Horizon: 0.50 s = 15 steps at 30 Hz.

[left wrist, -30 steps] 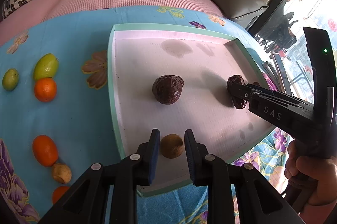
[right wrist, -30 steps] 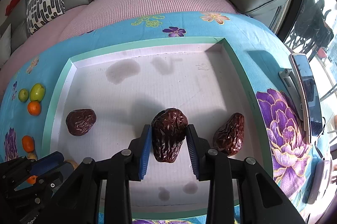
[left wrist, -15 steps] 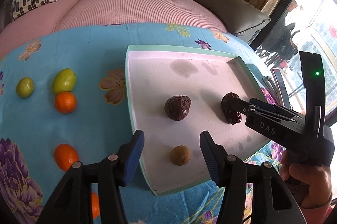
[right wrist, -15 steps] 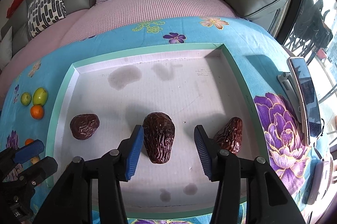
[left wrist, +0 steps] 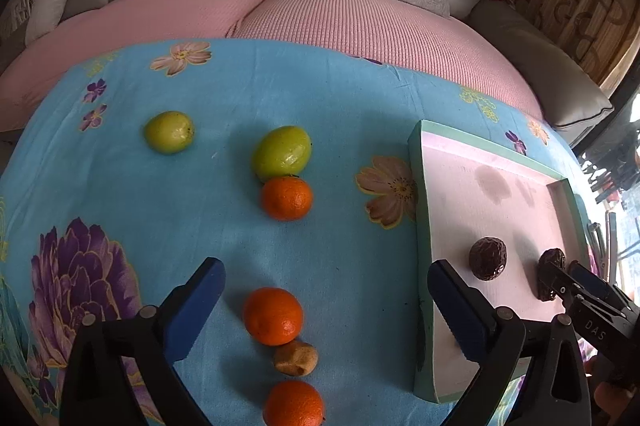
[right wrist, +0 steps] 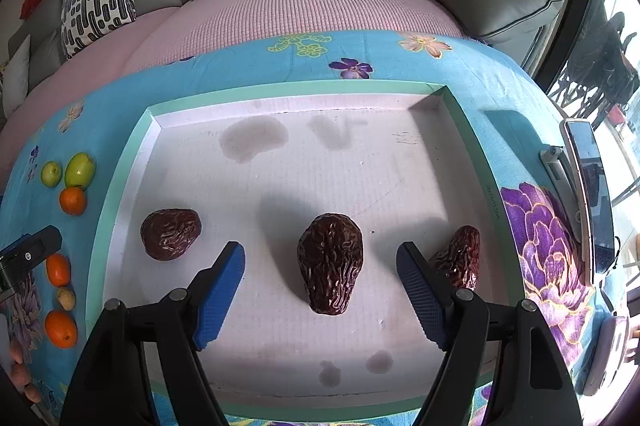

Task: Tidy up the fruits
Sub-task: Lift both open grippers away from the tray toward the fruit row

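— Fruits split two ways: three wrinkled dates in the green-rimmed tray (right wrist: pixel 120 185), the middle date (right wrist: pixel 330 262) lying free between the right gripper's (right wrist: pixel 320 290) wide-spread fingers.

— And the left gripper (left wrist: pixel 326 300), jaws wide, hangs over the blue floral cloth (left wrist: pixel 160 209), above an orange (left wrist: pixel 273 315) touching a small brown fruit (left wrist: pixel 296 358).

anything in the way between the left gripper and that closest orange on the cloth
Nothing visible. The left gripper is open and the near orange lies right between its fingers on the blue cloth. A small brown fruit touches the orange's near side.
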Available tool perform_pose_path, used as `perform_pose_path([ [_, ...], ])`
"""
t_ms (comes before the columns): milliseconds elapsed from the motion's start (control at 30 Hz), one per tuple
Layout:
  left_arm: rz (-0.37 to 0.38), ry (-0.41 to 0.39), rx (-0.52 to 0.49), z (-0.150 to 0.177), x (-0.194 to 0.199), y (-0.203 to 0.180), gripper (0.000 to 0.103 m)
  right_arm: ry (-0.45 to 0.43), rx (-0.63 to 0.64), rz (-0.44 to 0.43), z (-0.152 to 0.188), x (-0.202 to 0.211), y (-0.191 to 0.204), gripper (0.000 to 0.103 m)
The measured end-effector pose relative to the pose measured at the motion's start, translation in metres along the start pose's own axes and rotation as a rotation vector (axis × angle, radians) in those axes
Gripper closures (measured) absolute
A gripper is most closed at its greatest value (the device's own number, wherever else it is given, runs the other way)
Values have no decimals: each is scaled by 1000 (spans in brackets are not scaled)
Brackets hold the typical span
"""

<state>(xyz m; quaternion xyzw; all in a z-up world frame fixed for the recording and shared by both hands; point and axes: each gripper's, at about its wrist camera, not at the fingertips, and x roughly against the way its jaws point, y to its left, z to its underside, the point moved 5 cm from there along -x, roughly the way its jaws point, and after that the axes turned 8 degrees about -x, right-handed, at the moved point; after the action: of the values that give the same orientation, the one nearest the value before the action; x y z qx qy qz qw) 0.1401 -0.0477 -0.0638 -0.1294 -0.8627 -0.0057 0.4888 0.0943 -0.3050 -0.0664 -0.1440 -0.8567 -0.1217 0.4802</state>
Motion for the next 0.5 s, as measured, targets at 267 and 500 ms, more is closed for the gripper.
perform_pose_path([
  [267,-42,-15,7,-6,6,26,0,-33,37,-33,1,3,14,10],
  [500,-70,-38,46,-11,20,58,0,-108,76,-79,-3,15,35,10],
])
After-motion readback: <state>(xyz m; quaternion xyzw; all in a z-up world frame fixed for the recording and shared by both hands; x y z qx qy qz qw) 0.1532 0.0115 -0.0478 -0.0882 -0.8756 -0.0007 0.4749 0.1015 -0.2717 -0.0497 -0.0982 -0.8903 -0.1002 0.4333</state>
